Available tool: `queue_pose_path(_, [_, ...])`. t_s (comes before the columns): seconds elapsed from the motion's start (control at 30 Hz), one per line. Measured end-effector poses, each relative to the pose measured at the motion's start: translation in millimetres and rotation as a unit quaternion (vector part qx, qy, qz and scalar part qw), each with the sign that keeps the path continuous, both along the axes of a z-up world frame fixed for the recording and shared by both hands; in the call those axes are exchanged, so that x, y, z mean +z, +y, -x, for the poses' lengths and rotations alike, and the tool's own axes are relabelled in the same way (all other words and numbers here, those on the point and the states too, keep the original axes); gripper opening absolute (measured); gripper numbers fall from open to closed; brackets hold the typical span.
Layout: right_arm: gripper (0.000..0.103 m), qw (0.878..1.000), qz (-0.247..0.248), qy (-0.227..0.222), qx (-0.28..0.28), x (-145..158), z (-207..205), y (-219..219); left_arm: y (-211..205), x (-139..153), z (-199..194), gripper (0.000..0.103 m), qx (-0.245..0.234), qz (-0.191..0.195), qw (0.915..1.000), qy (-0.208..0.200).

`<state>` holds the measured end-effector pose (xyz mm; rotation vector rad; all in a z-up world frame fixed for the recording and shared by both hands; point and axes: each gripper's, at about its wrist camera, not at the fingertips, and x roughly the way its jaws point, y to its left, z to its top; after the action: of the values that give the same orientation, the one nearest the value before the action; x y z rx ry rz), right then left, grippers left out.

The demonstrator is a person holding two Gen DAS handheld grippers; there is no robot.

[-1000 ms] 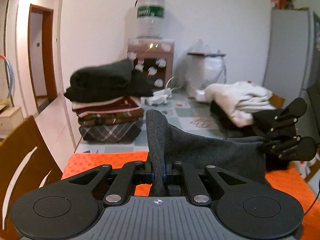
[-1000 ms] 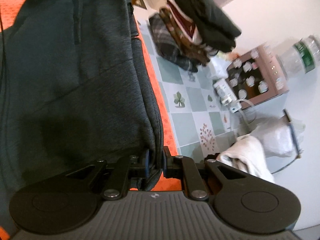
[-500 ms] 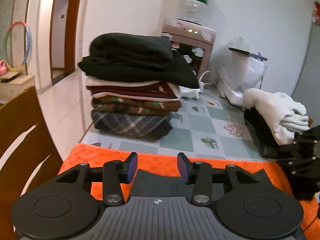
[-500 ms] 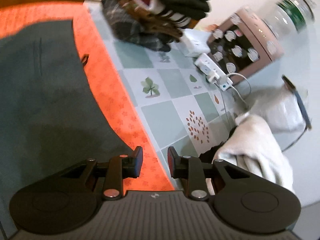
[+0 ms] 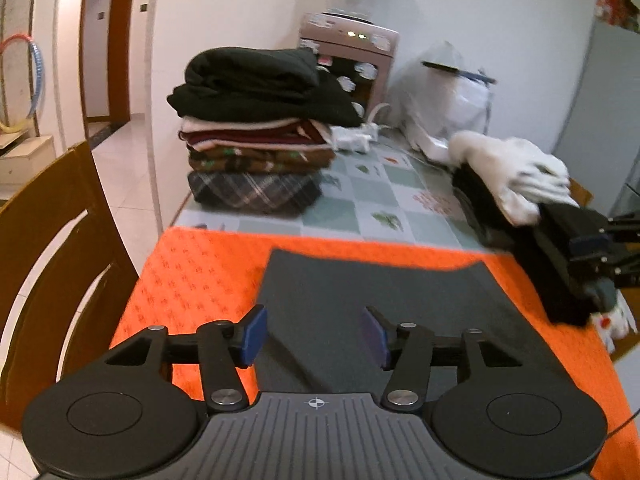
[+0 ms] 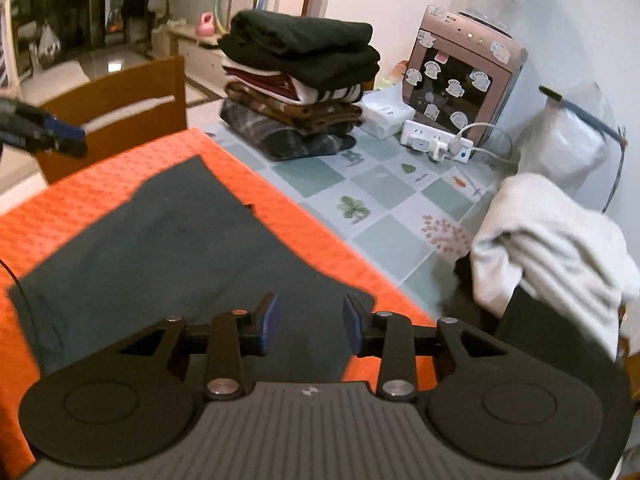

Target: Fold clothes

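A dark grey garment (image 5: 372,296) (image 6: 160,248) lies flat on the orange cloth (image 5: 200,272) (image 6: 80,184). My left gripper (image 5: 314,334) hovers over its near part, jaws opening, nothing between the blue pads. The jaws of my right gripper (image 6: 308,320) are opening too, empty, above the garment's right end. In the left wrist view the right gripper (image 5: 588,248) shows at the right edge. The left gripper's fingertips (image 6: 60,136) show at the left edge of the right wrist view.
A stack of folded clothes (image 5: 256,136) (image 6: 300,80) stands on the tiled tabletop (image 5: 360,200) beyond the cloth. A white garment on dark ones (image 5: 516,176) (image 6: 552,240) lies to the right. Power strip (image 6: 436,142), water dispenser (image 6: 460,80), white bag (image 5: 444,100) at the back. A wooden chair (image 5: 52,240) stands left.
Both grippers were shut on the grey garment, holding it up; they let go and opened, and the garment now lies flat on the orange cloth. Both grippers pulled back.
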<state>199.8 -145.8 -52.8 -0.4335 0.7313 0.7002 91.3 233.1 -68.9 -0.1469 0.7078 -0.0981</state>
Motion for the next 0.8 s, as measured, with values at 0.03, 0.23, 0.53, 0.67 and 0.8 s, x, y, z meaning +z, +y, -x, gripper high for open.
queue_pose_path(0.03, [0.040, 1.000, -0.006, 0.004, -0.003, 1.5, 9.2, -1.4, -2.6, -0.3, 7.7, 0.057, -0.006, 0.002, 1.0000, 0.004])
queue_pose_path(0.23, [0.040, 0.997, -0.044, 0.043, -0.054, -9.2, 69.8, -12.4, -23.7, -6.7, 51.7, 0.062, -0.072, -0.018, 0.9972, 0.003])
queue_pose_path(0.53, [0.054, 0.985, -0.065, 0.097, -0.126, -66.1, 130.8, -20.8, -55.3, -33.8, 87.4, 0.067, -0.122, -0.046, 0.9914, 0.014])
queue_pose_path(0.67, [0.062, 0.980, -0.074, 0.100, -0.154, -91.3, 137.9, -27.6, -73.0, -47.6, 99.7, 0.067, -0.107, -0.060, 0.9923, 0.017])
queue_pose_path(0.8, [0.071, 0.981, -0.066, 0.081, -0.161, -111.0, 139.2, -29.4, -93.0, -60.3, 109.2, 0.070, -0.106, -0.088, 0.9903, 0.018])
